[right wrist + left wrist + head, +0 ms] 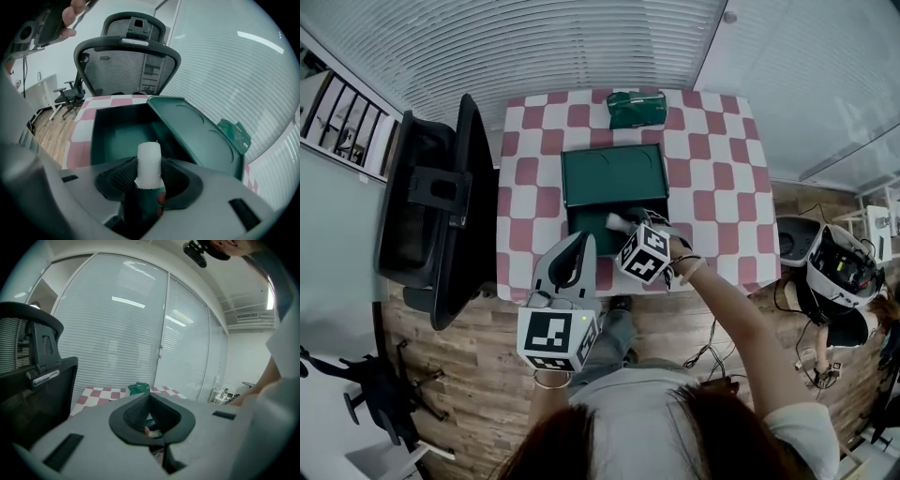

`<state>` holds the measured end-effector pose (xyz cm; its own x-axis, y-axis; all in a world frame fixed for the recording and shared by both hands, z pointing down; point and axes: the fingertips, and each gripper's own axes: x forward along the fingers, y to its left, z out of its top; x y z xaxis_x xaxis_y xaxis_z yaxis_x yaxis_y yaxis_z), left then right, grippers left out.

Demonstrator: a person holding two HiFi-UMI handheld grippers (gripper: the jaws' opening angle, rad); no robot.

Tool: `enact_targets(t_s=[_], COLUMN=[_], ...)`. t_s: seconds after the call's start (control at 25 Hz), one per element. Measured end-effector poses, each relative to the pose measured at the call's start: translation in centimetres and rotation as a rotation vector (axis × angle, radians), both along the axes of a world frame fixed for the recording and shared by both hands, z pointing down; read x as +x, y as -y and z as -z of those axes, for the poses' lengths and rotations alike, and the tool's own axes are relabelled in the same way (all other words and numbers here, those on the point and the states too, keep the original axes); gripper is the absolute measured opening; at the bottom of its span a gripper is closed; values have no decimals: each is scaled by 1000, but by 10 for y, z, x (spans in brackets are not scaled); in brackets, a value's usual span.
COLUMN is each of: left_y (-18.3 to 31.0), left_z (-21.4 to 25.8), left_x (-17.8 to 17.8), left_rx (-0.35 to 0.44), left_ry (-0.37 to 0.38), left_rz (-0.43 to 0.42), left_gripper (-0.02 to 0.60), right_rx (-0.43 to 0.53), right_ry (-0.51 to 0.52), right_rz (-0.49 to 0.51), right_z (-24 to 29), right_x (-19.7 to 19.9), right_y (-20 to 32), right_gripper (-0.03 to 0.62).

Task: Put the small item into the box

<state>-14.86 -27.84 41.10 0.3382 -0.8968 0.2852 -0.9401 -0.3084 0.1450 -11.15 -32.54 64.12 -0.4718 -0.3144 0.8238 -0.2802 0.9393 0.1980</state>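
Observation:
A dark green box (581, 223) stands open on the checkered table (712, 187), its lid (614, 175) laid back behind it. My right gripper (623, 225) is shut on a small white cylinder (616, 222) and holds it over the box's near part. In the right gripper view the cylinder (149, 164) sticks up between the pads, with the box's hollow (122, 131) and lid (197, 136) just beyond. My left gripper (584, 240) hangs by the table's front edge, left of the box, shut with nothing in it. In its own view the left gripper (150, 397) points level across the table.
A green packet (637, 110) lies at the table's far edge, behind the lid. A black mesh office chair (441, 206) stands close against the table's left side. A helmet (842, 267) and cables lie on the wooden floor to the right.

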Motion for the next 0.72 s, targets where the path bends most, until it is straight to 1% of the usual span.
enact_targets(t_s=[0.16,0.36,0.72], left_y=[1,1,0], left_z=[-9,-13,-14], left_x=[-4,-2,0], left_rx=[-22,-31,-30], left_ry=[-7,-12,-16], left_rz=[6,-3,-12], left_gripper=[6,6,6], right_rx=[-8,-22,0], right_ry=[-3,2,29], right_rz=[1,-14,-27], right_z=[-1,-1,8], right_x=[-4,-6,-10], right_y=[2,5,0], right_gripper=[178,183,189])
